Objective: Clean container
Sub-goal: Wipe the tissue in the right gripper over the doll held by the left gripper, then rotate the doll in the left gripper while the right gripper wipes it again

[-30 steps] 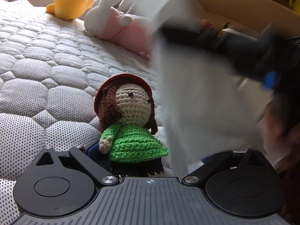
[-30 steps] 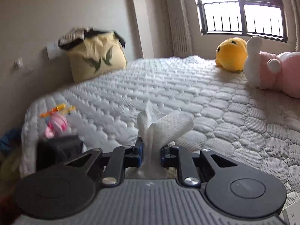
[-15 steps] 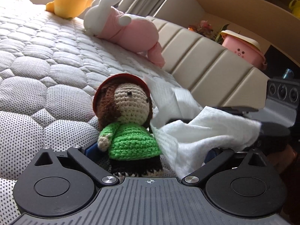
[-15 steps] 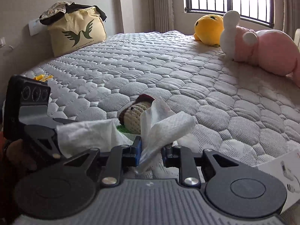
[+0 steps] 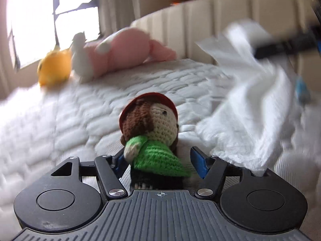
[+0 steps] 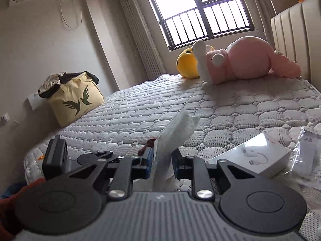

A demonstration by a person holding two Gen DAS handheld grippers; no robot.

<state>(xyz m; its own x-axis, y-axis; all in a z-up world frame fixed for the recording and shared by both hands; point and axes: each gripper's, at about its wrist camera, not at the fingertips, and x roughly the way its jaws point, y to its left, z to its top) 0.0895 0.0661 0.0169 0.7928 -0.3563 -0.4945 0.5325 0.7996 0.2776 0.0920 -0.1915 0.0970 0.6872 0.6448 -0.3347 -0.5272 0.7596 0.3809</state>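
A crochet doll [image 5: 152, 124] with a red hat, brown hair and green dress stands between the blue pads of my left gripper [image 5: 158, 160], which is shut on its lower body. My right gripper [image 6: 163, 160] is shut on a white paper tissue [image 6: 176, 128] that sticks up between its pads. In the left wrist view the tissue [image 5: 250, 104] hangs blurred just right of the doll, with the right gripper [image 5: 280, 48] as a dark streak behind it. In the right wrist view the left gripper [image 6: 90, 157] lies low at the left, and only the doll's hat [image 6: 148, 142] peeks out beside the tissue.
Both grippers are over a quilted mattress [image 6: 230, 104]. A yellow plush [image 6: 187, 64] and a pink-and-white rabbit plush [image 6: 240, 60] lie by the window. A beige bag [image 6: 74, 98] sits at the far left; a white box [image 6: 254, 156] and plastic wrapping [image 6: 307, 156] lie at the right. A padded headboard [image 6: 297, 36] bounds the right side.
Both views have swung upward and tilted. The tissue has lifted from beside the doll's front to its upper right. The doll has stayed in the left gripper, now seen more from its side.
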